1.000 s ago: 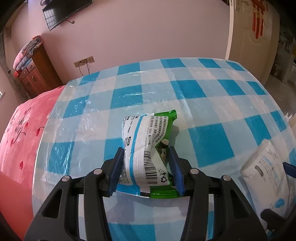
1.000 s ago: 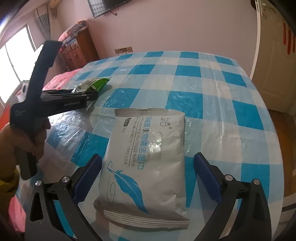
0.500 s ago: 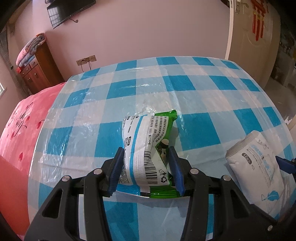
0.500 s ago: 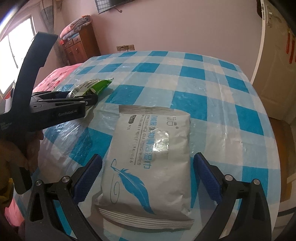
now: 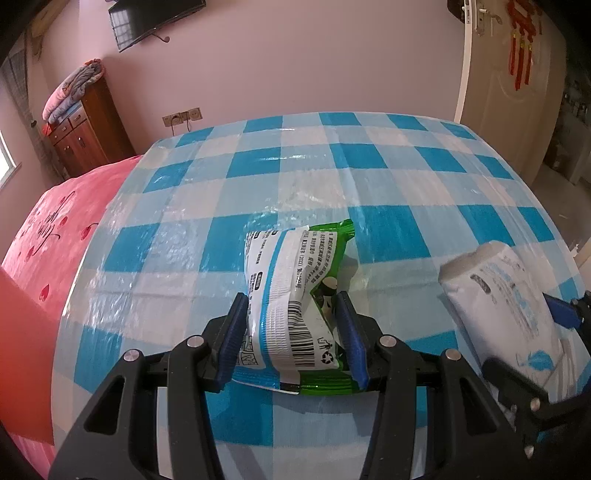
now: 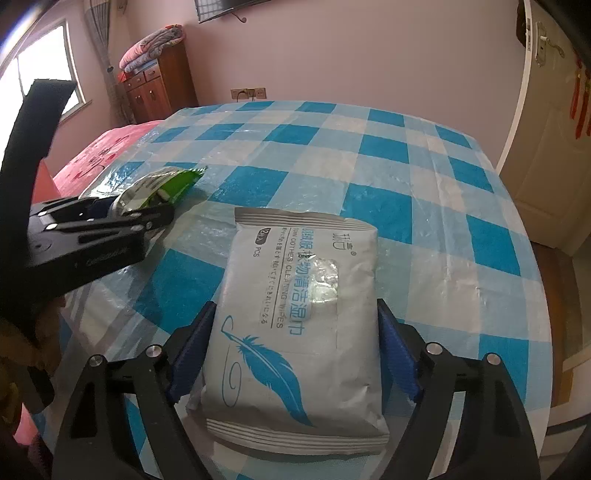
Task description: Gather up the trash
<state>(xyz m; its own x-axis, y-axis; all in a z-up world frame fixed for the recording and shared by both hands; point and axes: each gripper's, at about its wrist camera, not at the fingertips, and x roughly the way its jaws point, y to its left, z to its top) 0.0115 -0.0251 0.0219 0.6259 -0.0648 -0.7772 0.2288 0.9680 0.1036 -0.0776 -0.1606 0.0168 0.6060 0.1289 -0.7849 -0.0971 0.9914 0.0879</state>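
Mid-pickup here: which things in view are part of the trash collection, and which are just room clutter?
Part of the job:
- green-and-white wrapper, clamped in the left gripper
- white wipes pack, between the closing jaws of the right gripper

Just there:
- checked tablecloth
- red bedspread
- wooden cabinet with folded blankets
- wall TV
- door

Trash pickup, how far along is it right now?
Done: the left gripper is clamped on the green packet. In hand: the right gripper is closing around the wipes pack, pads at its sides. Left: lifting both off the table and binning them; no bin is in view.
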